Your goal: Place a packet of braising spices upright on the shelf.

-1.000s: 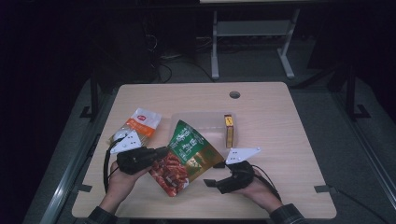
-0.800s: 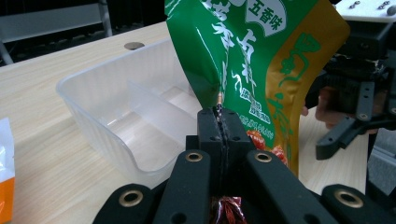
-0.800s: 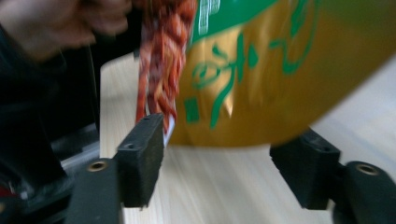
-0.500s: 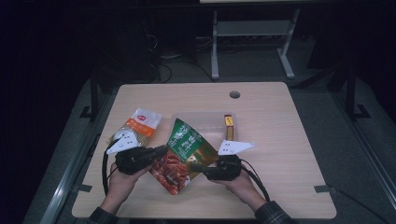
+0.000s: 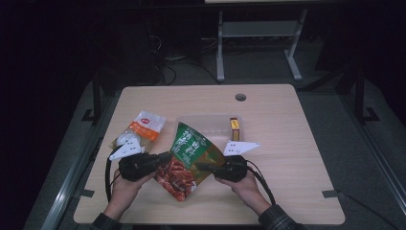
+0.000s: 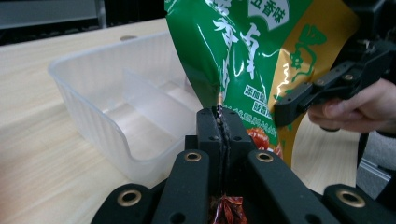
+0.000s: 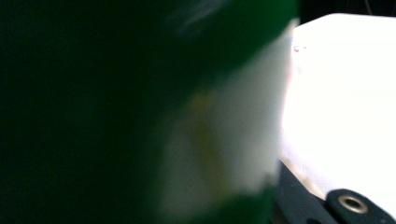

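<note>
A green and red snack bag point(image 5: 187, 158) is held up, tilted, over the table's near middle. In the left gripper view my left gripper point(image 6: 219, 119) is shut on the bag point(image 6: 243, 51) at its side seam; the high view shows that gripper point(image 5: 166, 157) at the bag's left edge. My right gripper point(image 5: 202, 167) reaches the bag's right edge, and one black jaw lies against the bag's front in the left gripper view point(image 6: 289, 103). Whether it has closed I cannot tell. The right gripper view is a close green and white blur of the bag point(image 7: 140, 102).
A clear plastic tray point(image 5: 210, 123) with a divider sits just behind the bag, with a small yellow box point(image 5: 234, 125) at its right end. An orange and white packet point(image 5: 145, 126) and a white object point(image 5: 125, 140) lie at the left. The wooden table point(image 5: 287, 143) has bare room at the right.
My right gripper has moved left from the table's near right up to the bag's right edge. The bag has risen a little and stands more upright; the left gripper has kept its hold.
</note>
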